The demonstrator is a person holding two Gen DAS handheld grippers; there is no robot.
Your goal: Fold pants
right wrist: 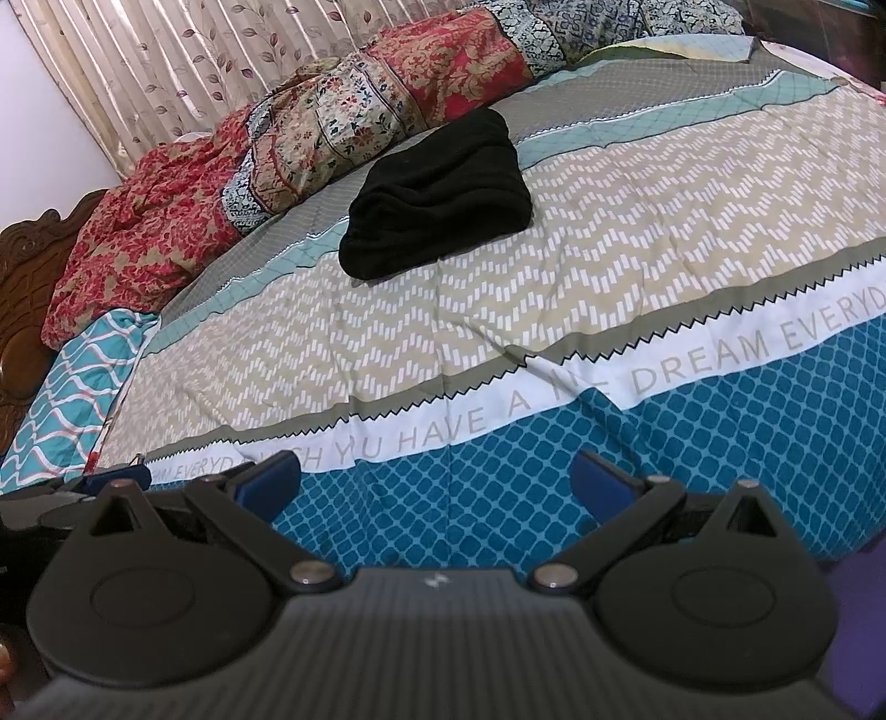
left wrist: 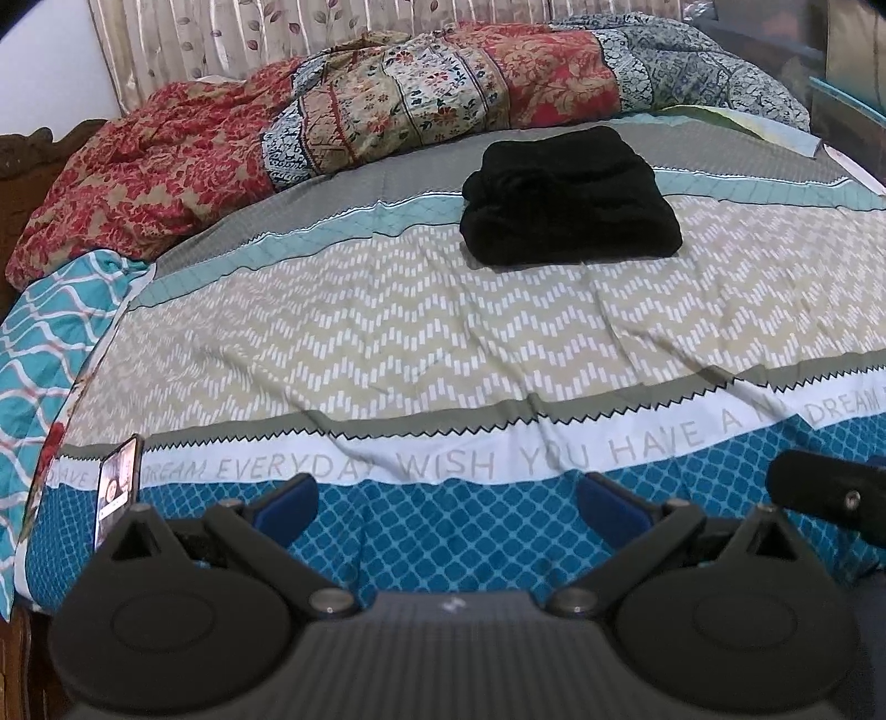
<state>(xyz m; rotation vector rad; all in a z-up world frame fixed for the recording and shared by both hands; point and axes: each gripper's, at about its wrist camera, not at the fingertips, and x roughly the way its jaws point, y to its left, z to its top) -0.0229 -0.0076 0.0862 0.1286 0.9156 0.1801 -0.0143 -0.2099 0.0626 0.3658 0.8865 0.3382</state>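
Black pants (left wrist: 570, 196) lie folded into a compact bundle on the far half of the bed, over the grey and teal stripes of the bedspread (left wrist: 387, 332). From the right wrist view the pants (right wrist: 437, 194) sit left of centre. My left gripper (left wrist: 446, 501) hovers over the near blue-patterned edge of the bed, open, nothing between its blue pads. My right gripper (right wrist: 434, 479) is likewise open and empty over the same near edge. Both are far from the pants. The right gripper's black body (left wrist: 825, 490) shows at the right of the left wrist view.
A crumpled red and floral quilt (left wrist: 332, 116) runs along the back of the bed under a leaf-print curtain (left wrist: 232, 33). A teal wavy pillow (left wrist: 50, 354) lies at the left edge. A phone (left wrist: 116, 487) stands at the near left. Carved wooden headboard (right wrist: 27, 288) at left.
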